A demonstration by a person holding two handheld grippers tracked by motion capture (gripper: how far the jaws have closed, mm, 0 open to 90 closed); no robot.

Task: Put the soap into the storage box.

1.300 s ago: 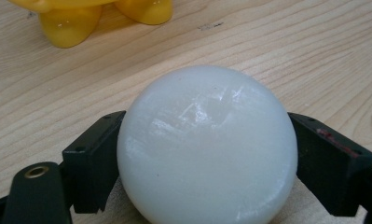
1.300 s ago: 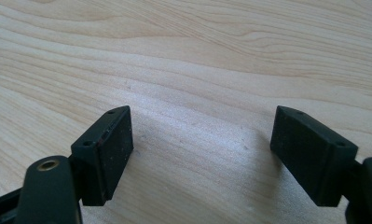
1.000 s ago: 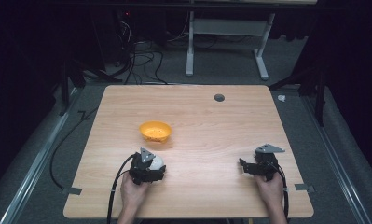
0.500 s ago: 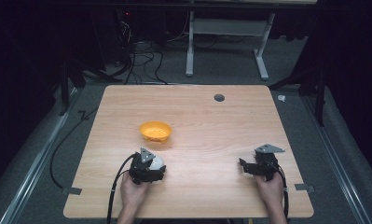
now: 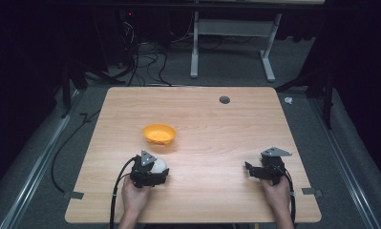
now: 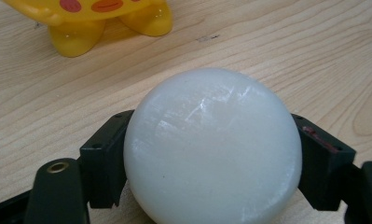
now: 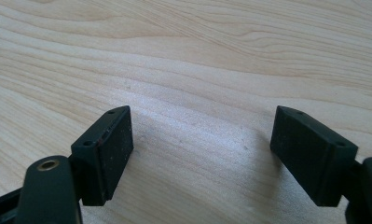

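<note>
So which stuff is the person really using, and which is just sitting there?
In use:
- white ball, clamped in the left gripper
- yellow bowl, just ahead of it

Just there:
- right gripper, open, holding nothing
- dark round hole in the table

Nothing readable anywhere here, no words, brand names or numbers on any surface. Closest thing to a marking is the red and orange painted spots on the yellow bowl (image 6: 104, 18), and those aren't letters.
</note>
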